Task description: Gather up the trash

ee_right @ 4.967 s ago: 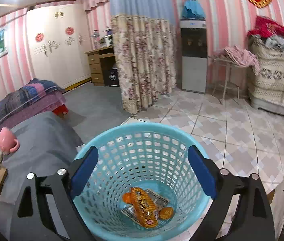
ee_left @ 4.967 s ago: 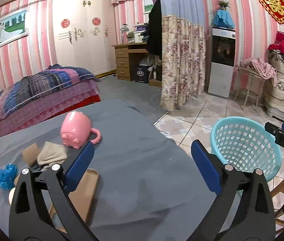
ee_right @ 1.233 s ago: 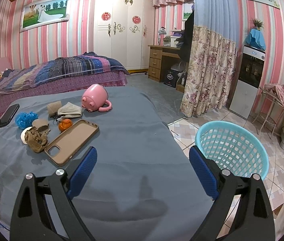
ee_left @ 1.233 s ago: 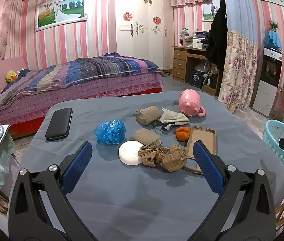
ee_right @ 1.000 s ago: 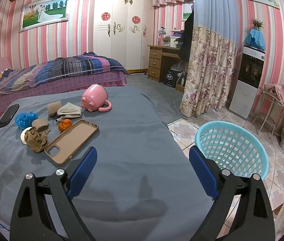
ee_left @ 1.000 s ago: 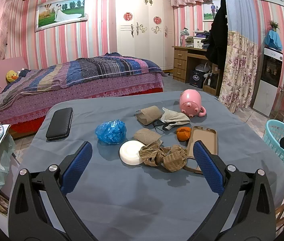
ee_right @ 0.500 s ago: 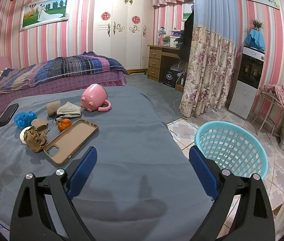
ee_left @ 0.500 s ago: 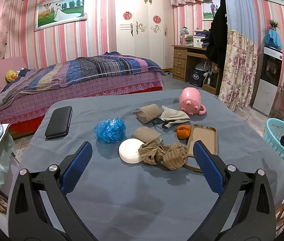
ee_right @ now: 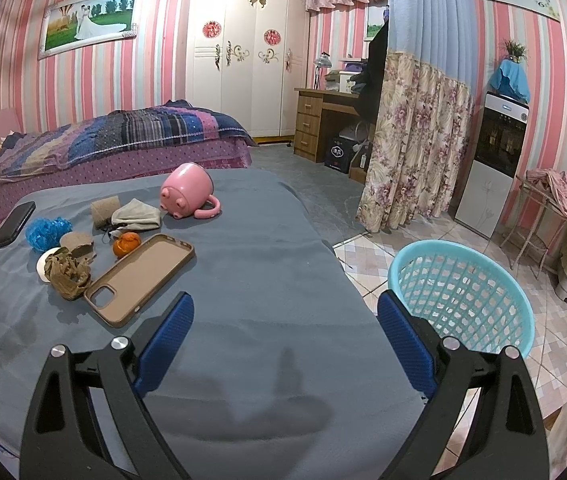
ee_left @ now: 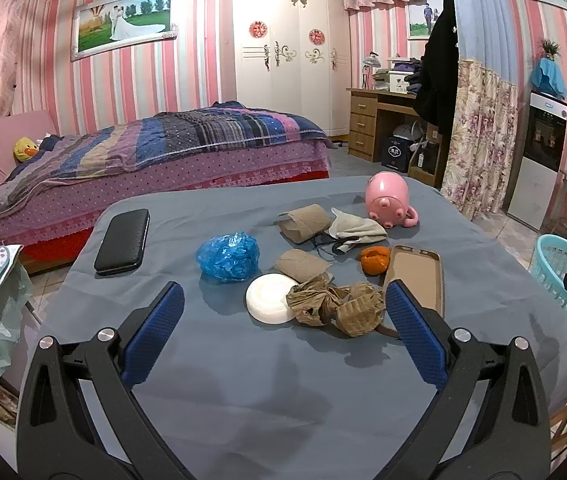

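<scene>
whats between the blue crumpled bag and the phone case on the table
In the left wrist view, between the blue crumpled bag and phone case lie a flat brown paper piece and an orange peel.

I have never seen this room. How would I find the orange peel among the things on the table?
Start at the table with the grey-blue cloth in front of the bed. Near its middle lies a cluster of small things; find the long tan phone case, lying open side up. The orange peel sits right beside its far left corner, the only bright orange thing there, small and rounded among dull brown paper scraps.
</scene>
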A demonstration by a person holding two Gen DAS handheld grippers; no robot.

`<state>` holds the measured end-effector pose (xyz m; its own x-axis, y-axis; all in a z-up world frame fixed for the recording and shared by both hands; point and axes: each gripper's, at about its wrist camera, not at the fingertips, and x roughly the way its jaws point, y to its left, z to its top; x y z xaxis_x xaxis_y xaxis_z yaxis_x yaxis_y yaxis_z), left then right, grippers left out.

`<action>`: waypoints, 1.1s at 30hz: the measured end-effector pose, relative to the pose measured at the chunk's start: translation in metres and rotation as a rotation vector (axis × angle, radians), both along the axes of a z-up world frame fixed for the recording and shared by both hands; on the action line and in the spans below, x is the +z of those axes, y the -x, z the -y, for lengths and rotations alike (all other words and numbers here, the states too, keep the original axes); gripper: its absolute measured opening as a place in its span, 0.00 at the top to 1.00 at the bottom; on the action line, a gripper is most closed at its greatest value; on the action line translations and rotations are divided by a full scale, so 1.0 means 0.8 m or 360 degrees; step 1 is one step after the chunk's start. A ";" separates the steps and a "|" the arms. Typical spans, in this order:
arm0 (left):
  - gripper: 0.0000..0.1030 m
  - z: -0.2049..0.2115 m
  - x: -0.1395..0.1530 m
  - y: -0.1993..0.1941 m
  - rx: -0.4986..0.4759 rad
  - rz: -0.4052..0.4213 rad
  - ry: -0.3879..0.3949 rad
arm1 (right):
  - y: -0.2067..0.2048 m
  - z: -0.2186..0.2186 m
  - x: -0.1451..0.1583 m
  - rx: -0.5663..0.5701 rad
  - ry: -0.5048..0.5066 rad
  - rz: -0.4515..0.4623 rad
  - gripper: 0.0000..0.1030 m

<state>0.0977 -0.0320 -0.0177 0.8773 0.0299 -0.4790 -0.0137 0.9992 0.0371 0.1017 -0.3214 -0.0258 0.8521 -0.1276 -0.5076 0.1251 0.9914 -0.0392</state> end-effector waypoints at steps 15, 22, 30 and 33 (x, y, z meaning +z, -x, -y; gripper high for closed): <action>0.05 -0.019 -0.057 -0.029 -0.0027 -0.0181 -0.0040 | -0.028 -0.003 -0.034 0.0034 0.0049 -0.0121 0.11; 0.08 -0.052 -0.077 -0.075 -0.0052 -0.0326 0.0025 | -0.048 -0.026 -0.043 0.0083 0.0082 -0.0166 0.11; 0.11 -0.071 -0.101 -0.120 -0.0097 -0.0476 0.0042 | -0.068 -0.062 -0.055 0.0146 0.0134 -0.0225 0.11; 0.17 -0.064 -0.107 -0.138 -0.0142 -0.0528 0.0033 | -0.071 -0.074 -0.058 0.0164 0.0160 -0.0237 0.11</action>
